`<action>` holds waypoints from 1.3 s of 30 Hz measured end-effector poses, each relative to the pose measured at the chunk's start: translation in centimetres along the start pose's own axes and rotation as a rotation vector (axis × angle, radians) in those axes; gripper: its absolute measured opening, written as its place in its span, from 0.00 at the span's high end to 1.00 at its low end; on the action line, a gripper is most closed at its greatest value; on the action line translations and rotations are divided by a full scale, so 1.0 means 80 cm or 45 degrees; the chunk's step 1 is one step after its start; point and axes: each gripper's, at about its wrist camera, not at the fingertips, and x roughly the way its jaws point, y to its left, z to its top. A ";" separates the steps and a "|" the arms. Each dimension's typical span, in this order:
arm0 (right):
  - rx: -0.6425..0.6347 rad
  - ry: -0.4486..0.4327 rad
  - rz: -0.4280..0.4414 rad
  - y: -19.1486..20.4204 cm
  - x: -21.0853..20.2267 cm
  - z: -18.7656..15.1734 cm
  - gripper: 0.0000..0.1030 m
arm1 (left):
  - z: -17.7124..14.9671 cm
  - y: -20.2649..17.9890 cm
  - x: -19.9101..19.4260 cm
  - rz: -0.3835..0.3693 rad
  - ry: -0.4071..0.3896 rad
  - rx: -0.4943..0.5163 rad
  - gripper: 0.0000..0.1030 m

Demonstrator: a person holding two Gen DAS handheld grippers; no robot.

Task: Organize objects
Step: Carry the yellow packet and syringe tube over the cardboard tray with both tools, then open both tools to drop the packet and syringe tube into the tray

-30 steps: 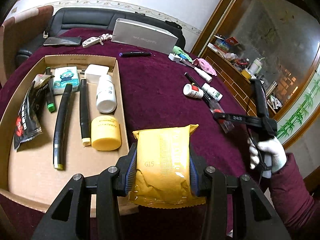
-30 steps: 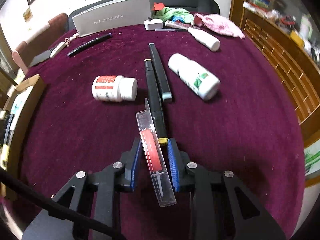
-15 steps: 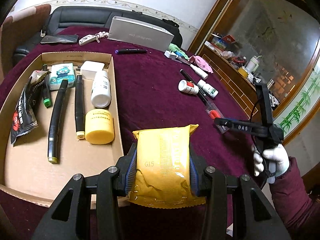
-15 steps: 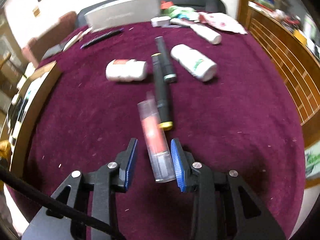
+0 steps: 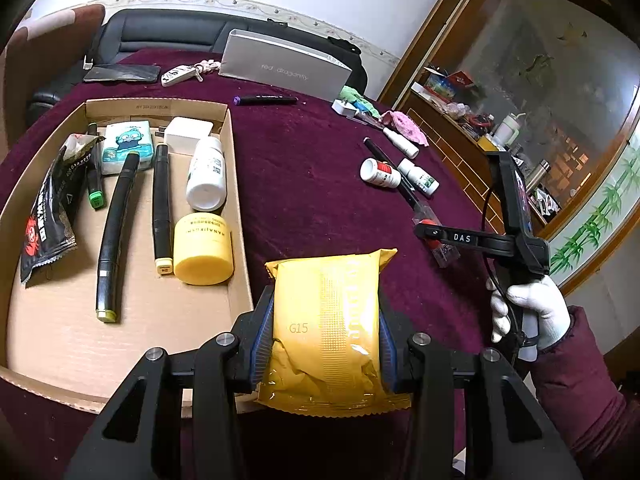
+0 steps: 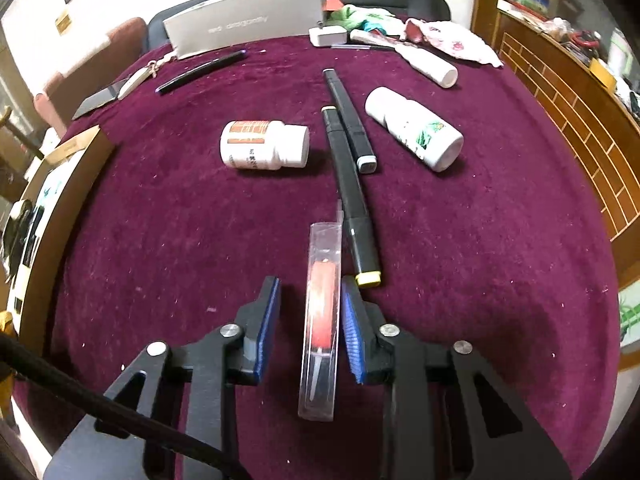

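Yellow packet (image 5: pixel 328 324) reads "G15" on its lower left face. Grey box (image 5: pixel 280 66) at the table's far edge reads "red dragonfly"; the right gripper (image 5: pixel 434 236) arm bears "DAS". Yellow jar (image 5: pixel 203 254) in the cardboard tray (image 5: pixel 240 240) carries roughly "HANAJIRUSHI"; other labels too small to read.

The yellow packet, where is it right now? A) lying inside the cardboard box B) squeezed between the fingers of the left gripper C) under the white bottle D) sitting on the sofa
B: the yellow packet sits clamped between the two blue pads of the left gripper, raised beside the cardboard box rather than lying in it.
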 end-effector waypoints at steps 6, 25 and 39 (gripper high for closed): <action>0.012 -0.024 -0.002 -0.001 -0.014 -0.010 0.90 | 0.002 0.021 -0.023 0.019 -0.065 -0.030 0.62; -0.128 0.030 0.765 0.186 -0.084 -0.004 0.89 | 0.011 0.128 -0.066 0.356 -0.109 -0.159 0.62; -0.269 0.186 0.818 0.306 -0.033 -0.041 0.89 | -0.006 0.162 -0.059 0.528 -0.078 -0.106 0.62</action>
